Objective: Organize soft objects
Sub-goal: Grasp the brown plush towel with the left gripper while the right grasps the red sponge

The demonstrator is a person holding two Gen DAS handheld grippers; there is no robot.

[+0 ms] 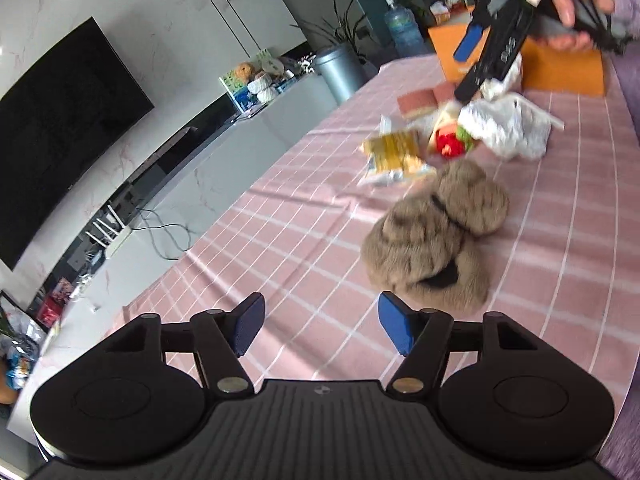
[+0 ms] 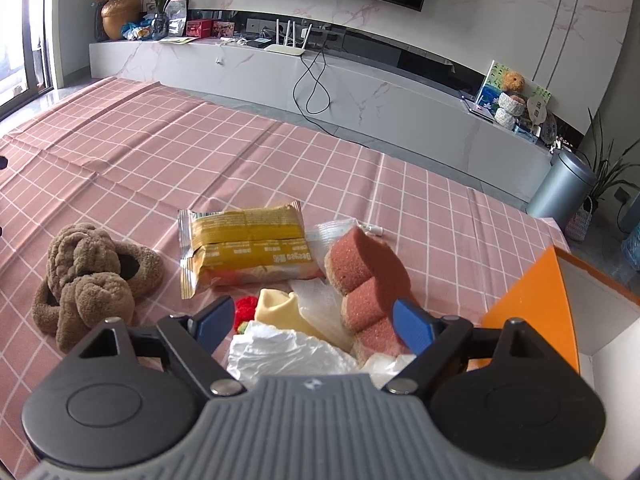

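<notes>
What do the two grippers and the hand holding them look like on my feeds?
Left gripper: black ribbed body, round black hubs, blue finger pads. Right gripper: same build, grey ribbed body. In the left view, a bare hand grips its black handle beside thin black cables.

Against the marble wall: black curved television, white router, grey metal bin, blue water jug, gold acorn-shaped vase.
</notes>
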